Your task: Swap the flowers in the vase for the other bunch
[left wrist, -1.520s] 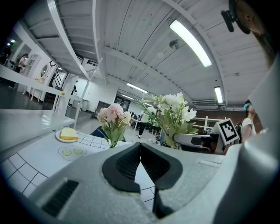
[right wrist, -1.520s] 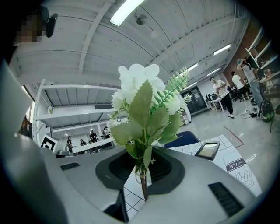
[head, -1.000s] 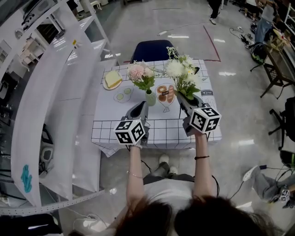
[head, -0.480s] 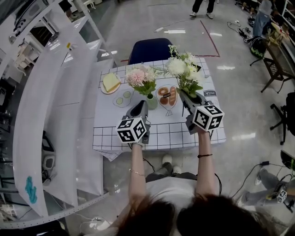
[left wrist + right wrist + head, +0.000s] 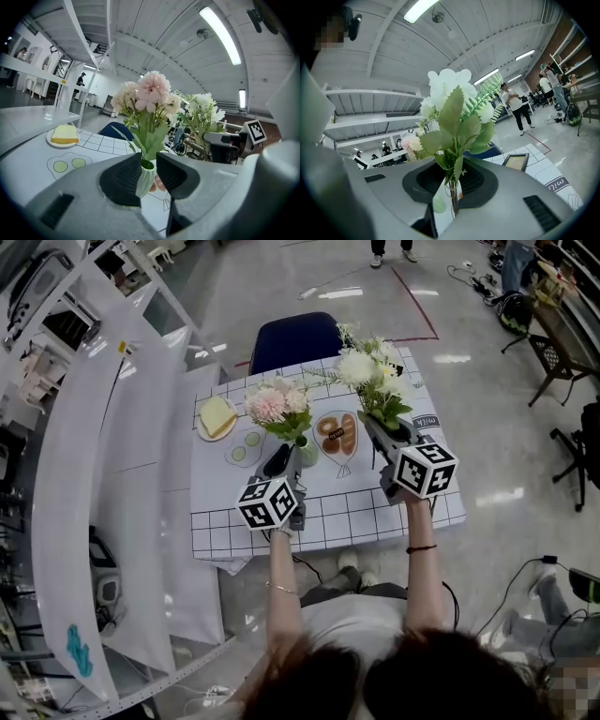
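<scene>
a surface (image 5: 217, 486) under a white grid-printed cloth fills the middle of the head view, with a blue chair (image 5: 295, 337) at its far edge. the right claw (image 5: 452, 187) is held over the surface's right part, pinching the stems of the white bunch (image 5: 373, 381), which it carries upright. the left claw (image 5: 149, 174) has just been opening; its jaws stand spread, and the pale green vase (image 5: 308, 452) shows in the gap between them. the pink bunch (image 5: 274, 405) sits in that vase, upright near the middle of the surface. a plate (image 5: 217, 418) with a yellow slice lies at the far left.
</scene>
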Demonstrator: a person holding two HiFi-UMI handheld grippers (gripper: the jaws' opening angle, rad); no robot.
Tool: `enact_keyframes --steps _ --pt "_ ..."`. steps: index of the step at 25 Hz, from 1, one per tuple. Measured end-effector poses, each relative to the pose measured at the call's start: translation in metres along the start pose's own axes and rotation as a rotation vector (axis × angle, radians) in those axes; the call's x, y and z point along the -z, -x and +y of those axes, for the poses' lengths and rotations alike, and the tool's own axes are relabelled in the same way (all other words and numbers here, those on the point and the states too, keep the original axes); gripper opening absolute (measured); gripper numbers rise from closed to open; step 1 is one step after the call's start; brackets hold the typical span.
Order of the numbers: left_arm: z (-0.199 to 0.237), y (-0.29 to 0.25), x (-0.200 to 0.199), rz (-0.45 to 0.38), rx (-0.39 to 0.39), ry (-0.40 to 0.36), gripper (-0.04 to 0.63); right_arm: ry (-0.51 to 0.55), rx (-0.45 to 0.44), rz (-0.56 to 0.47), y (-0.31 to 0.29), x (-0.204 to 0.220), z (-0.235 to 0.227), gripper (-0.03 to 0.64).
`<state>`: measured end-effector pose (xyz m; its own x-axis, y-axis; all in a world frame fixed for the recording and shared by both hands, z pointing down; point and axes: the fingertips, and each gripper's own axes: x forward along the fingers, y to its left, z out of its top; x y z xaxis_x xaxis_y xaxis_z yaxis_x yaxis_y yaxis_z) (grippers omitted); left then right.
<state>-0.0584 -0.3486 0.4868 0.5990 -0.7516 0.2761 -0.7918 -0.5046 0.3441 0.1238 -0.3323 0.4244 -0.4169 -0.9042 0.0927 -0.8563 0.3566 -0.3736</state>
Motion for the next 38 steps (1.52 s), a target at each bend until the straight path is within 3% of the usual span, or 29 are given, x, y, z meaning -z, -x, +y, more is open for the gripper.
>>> enact_keyframes --steps 14,38 --pt "0.006 -0.023 0.006 0.033 0.008 -0.007 0.198 -0.020 0.022 0.007 -0.008 0.007 -0.011 0.071" --pt "0.009 -0.057 0.010 0.066 0.049 -0.032 0.199 -0.053 0.048 0.011 -0.022 0.016 -0.030 0.072"
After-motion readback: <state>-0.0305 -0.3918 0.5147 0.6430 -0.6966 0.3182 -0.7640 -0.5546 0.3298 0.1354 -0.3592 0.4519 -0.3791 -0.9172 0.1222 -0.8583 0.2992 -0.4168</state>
